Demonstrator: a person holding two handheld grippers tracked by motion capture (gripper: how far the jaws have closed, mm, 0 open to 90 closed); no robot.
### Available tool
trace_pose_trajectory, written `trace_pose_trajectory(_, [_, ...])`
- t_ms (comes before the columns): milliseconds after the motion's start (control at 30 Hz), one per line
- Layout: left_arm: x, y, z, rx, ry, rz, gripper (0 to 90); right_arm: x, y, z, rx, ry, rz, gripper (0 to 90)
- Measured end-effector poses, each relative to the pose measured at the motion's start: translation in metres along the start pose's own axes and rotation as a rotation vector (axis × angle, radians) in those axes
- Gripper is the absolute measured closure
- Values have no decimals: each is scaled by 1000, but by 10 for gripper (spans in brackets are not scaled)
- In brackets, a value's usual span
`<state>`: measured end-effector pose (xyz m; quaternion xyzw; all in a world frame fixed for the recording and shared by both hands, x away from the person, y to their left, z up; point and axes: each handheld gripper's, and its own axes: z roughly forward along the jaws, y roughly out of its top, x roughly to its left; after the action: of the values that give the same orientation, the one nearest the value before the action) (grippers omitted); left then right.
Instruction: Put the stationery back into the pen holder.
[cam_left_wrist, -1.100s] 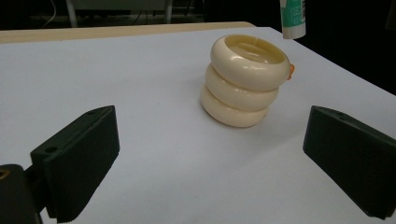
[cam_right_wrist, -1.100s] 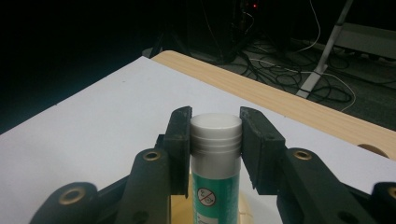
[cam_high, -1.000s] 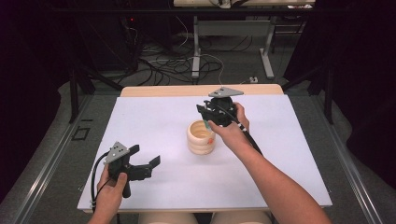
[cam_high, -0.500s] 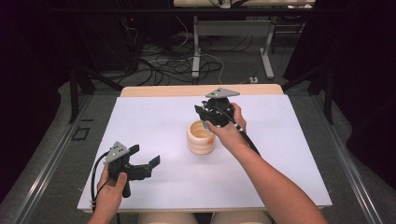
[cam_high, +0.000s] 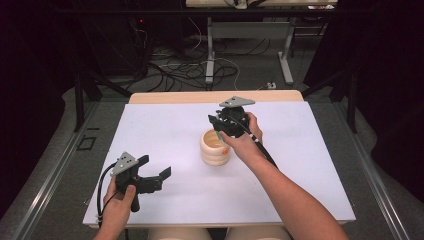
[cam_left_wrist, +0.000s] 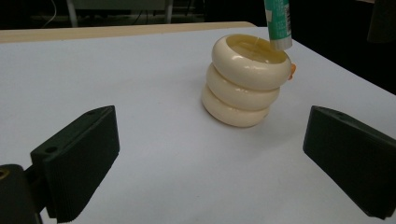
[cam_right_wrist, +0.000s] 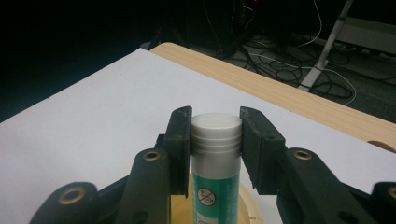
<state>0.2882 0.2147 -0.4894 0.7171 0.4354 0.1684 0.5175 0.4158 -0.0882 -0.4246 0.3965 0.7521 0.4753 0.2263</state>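
Glue stick (cam_right_wrist: 215, 158), green-labelled with a white cap, hangs upright in the right gripper (cam_right_wrist: 215, 135), whose jaws pinch it just below the cap. Its lower end sits over the far rim of the cream ringed holder (cam_left_wrist: 245, 86), not clearly inside the opening. If let go there, it could catch the rim, tip and roll across the tabletop (cam_high: 165, 135). Nearer the person than the holder, the left gripper (cam_high: 152, 176) rests with jaws spread, holding nothing.
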Motion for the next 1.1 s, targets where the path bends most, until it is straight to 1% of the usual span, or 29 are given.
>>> trace_pose_trajectory(100, [0,0,0,0,0,0,35,-1,-3,1,2,-5,-6,651])
trace_pose_trajectory(133, [0,0,0,0,0,1,35,-1,-4,2,3,-6,2,651])
trace_pose_trajectory(233, [0,0,0,0,0,1,35,-1,-6,3,-2,-4,1,651])
trace_pose_trajectory(300, [0,0,0,1,0,1,35,0,-7,3,1,-4,4,651])
trace_pose_trajectory(433, [0,0,0,0,0,1,35,2,-9,5,-10,-7,-10,651])
trace_pose_trajectory(533, [0,0,0,0,0,1,35,2,-9,7,-14,-10,-7,651])
trace_pose_trajectory(600, [0,0,0,-6,3,0,35,3,-10,9,-7,-7,-4,651])
trace_pose_trajectory(733, [0,0,-1,0,-1,2,35,3,-16,13,6,-4,-7,651])
trace_pose_trajectory(800, [0,0,-1,3,0,2,35,4,-21,17,26,-6,2,651])
trace_pose_trajectory(867, [1,0,-1,1,0,10,35,4,-28,20,38,-3,3,650])
trace_pose_trajectory(900, [0,0,-1,0,1,2,35,4,-32,21,42,0,5,650])
trace_pose_trajectory(967, [0,0,0,-6,2,0,35,4,-37,23,59,0,4,650])
trace_pose_trajectory(1100, [0,0,0,-5,2,1,35,5,-45,26,70,4,4,650])
